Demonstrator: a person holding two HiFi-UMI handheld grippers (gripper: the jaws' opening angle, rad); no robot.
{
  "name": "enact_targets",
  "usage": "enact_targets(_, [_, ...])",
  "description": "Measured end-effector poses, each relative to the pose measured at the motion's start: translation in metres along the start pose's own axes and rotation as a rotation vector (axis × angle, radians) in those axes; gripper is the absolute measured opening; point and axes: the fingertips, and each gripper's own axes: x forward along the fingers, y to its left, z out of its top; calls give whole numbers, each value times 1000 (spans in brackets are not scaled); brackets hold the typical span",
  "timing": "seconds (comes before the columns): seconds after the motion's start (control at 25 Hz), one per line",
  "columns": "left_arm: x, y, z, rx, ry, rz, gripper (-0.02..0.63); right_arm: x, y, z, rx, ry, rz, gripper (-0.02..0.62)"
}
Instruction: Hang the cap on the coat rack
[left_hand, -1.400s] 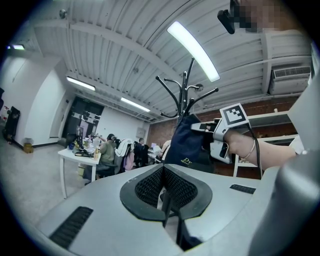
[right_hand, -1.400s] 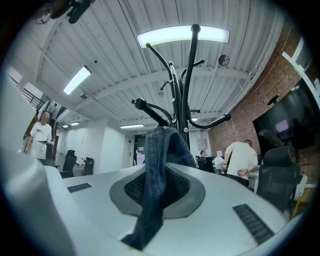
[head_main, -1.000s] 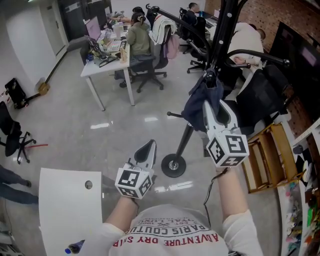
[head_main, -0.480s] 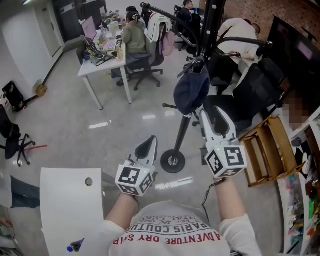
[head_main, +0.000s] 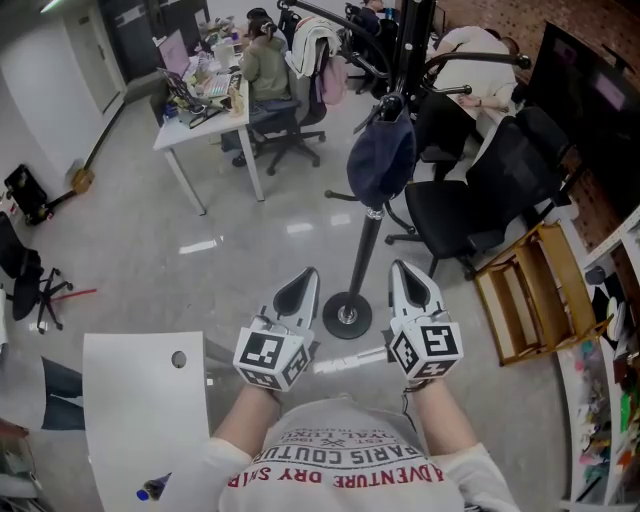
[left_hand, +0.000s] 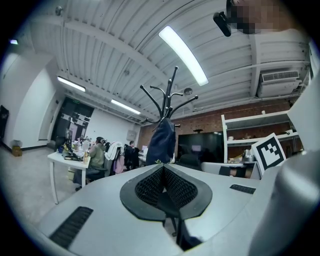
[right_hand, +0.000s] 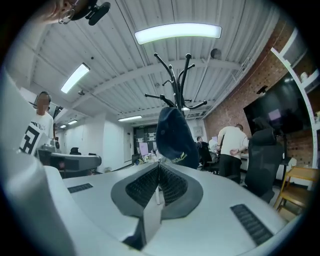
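Note:
A dark navy cap (head_main: 381, 158) hangs from a hook of the black coat rack (head_main: 367, 255), free of both grippers. It also shows hanging on the rack in the left gripper view, cap (left_hand: 161, 141), and in the right gripper view, cap (right_hand: 174, 135). My right gripper (head_main: 409, 279) is shut and empty, low and near my body, well below the cap. My left gripper (head_main: 297, 289) is shut and empty beside it, left of the rack's round base (head_main: 347, 316).
A black office chair (head_main: 470, 205) and a wooden rack (head_main: 530, 300) stand right of the coat rack. A white desk (head_main: 205, 125) with seated people is at the back left. A white tabletop (head_main: 140, 410) lies at my lower left.
The right gripper let go of the cap, which stays hanging on the rack, then drew back down toward my body with its jaws shut. The left gripper barely moved.

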Motion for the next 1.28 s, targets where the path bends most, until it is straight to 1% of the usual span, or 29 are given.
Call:
enact_targets(0.12, [-2, 3, -2, 0, 9, 5, 6, -6, 6, -17, 26, 29, 6, 14])
enact_targets(0.48, [3, 0, -13, -4, 19, -3, 5, -11, 3, -25, 33, 36, 1, 14])
enact_targets(0.68, [7, 1, -13, -2, 16, -6, 6, -7, 5, -23, 16, 35, 8, 14])
enact_targets(1.28, [24, 8, -12, -1, 17, -3, 6, 8, -4, -21, 8, 44, 4, 14])
